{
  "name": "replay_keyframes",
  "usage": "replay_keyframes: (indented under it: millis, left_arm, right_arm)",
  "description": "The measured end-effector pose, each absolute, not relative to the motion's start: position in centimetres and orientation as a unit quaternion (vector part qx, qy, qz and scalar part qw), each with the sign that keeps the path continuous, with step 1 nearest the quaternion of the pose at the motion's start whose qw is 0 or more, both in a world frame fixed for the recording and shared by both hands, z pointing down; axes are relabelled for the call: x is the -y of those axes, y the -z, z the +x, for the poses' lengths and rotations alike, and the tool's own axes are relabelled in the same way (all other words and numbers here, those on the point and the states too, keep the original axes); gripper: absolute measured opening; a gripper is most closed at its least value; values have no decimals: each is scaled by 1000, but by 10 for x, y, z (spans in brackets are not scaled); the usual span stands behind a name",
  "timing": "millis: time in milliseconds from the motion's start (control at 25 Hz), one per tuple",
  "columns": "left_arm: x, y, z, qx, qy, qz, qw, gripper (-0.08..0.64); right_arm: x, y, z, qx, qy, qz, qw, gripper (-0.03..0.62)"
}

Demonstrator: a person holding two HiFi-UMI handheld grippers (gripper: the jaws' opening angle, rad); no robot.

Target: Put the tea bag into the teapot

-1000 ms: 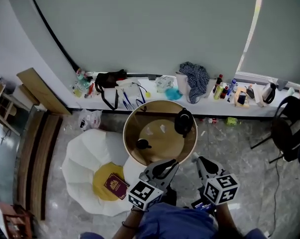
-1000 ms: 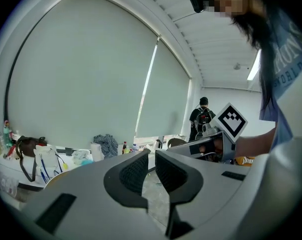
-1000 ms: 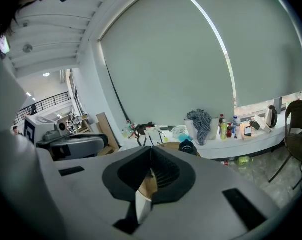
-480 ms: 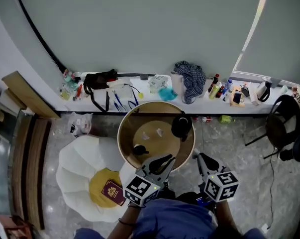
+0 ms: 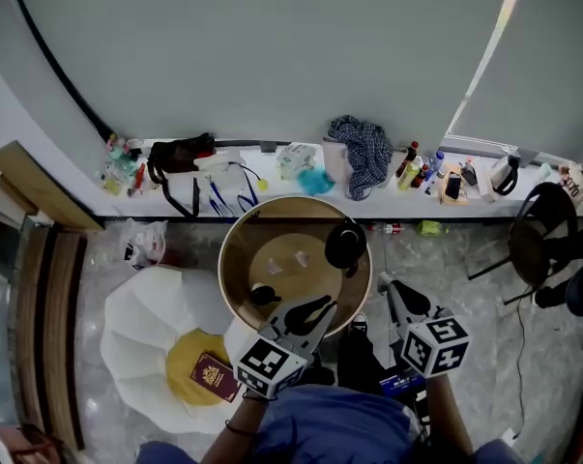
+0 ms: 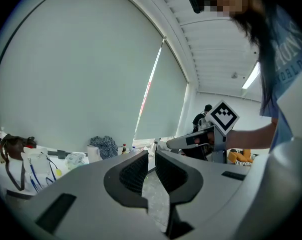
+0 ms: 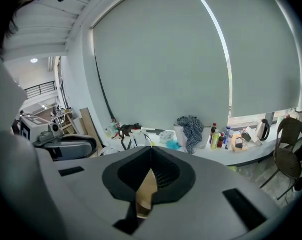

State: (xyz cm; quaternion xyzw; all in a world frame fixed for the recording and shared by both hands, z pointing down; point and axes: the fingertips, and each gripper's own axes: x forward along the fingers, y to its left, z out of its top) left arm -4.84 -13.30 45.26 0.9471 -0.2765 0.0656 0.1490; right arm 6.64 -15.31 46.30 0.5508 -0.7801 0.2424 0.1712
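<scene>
A black teapot (image 5: 345,244) stands on the right side of the round wooden table (image 5: 241,271). Its black lid (image 5: 264,295) lies apart at the near left. Two small pale tea bags (image 5: 301,257) lie mid-table. My left gripper (image 5: 312,309) hovers over the table's near edge, jaws a narrow gap apart and empty (image 6: 152,156). My right gripper (image 5: 393,290) hangs just off the near right rim, its jaws closed tip to tip on nothing (image 7: 151,149). Neither gripper view shows the teapot.
A white petal-shaped seat (image 5: 146,336) with a yellow cushion and red booklet (image 5: 212,375) sits left of the table. The window ledge (image 5: 272,199) behind holds a black bag, checked cloth (image 5: 361,148) and bottles. A black chair (image 5: 538,245) stands at the right.
The head view has shifted, so the table sits a little lower and further left in frame. Both grippers stay at the table's near edge; nothing was picked up or let go.
</scene>
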Motion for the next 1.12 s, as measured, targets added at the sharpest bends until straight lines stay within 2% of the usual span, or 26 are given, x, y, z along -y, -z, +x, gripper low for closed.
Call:
replay_keyframes:
  millis: [320,840,1120]
  left_arm:
    - [156,-460,-49,294,-80,943,138,37]
    - [210,-484,-19,345,-83,919,174,37]
    - [239,-504,-2,373,-90,903,195,37]
  right_arm:
    - [203,-479,76,794,-234,526,197,17]
    - [289,-538,89,826,-236,432,274,17]
    - [329,-580,81,851,-253,355,294,17]
